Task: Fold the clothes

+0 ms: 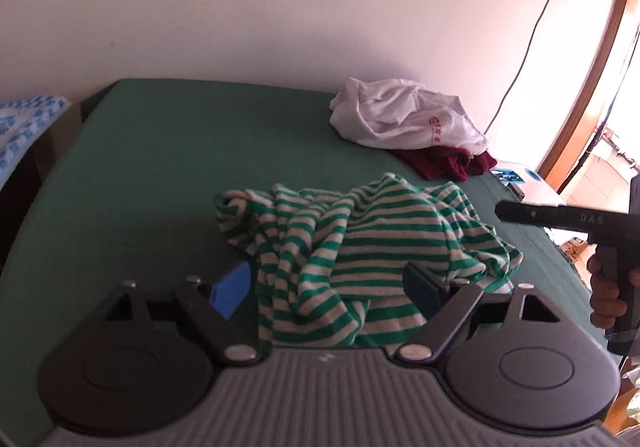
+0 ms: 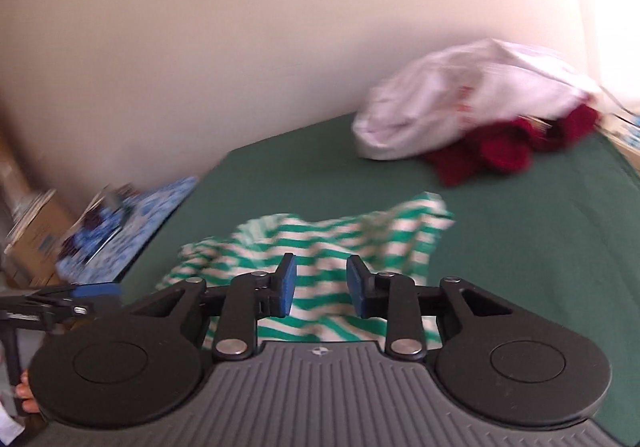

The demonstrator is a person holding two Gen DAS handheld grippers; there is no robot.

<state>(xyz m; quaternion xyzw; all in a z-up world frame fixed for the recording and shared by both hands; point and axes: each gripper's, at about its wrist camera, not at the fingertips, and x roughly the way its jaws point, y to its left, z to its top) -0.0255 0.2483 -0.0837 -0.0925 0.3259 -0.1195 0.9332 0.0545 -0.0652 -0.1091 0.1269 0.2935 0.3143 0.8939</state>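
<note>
Striped shirt (image 1: 360, 247), green and white, lies bunched in a heap on the near part of the green table (image 1: 160, 151), with nothing squared or flattened yet, so we judge the folding has barely begun. At the far right corner a white garment (image 1: 404, 119) sits on top of a dark red one (image 1: 444, 163), well apart from the heap.

Our main worry is a bad pick: with the cloth this crumpled, closing either tool where it now stands could catch several layers at once or a mid-panel fold instead of a hem, and the lift would drag the whole heap into a worse tangle.

We have the left gripper (image 1: 328, 287) spread wide, its blue pads either side of a hanging fold of the stripes and pressing on nothing we can see. The right gripper (image 2: 320, 285) has its jaws partly apart over the near edge of the shirt, with clear gaps beside each pad, so it holds nothing. Both tools tilt downward toward the heap, the right one approaching from the right side.
</note>
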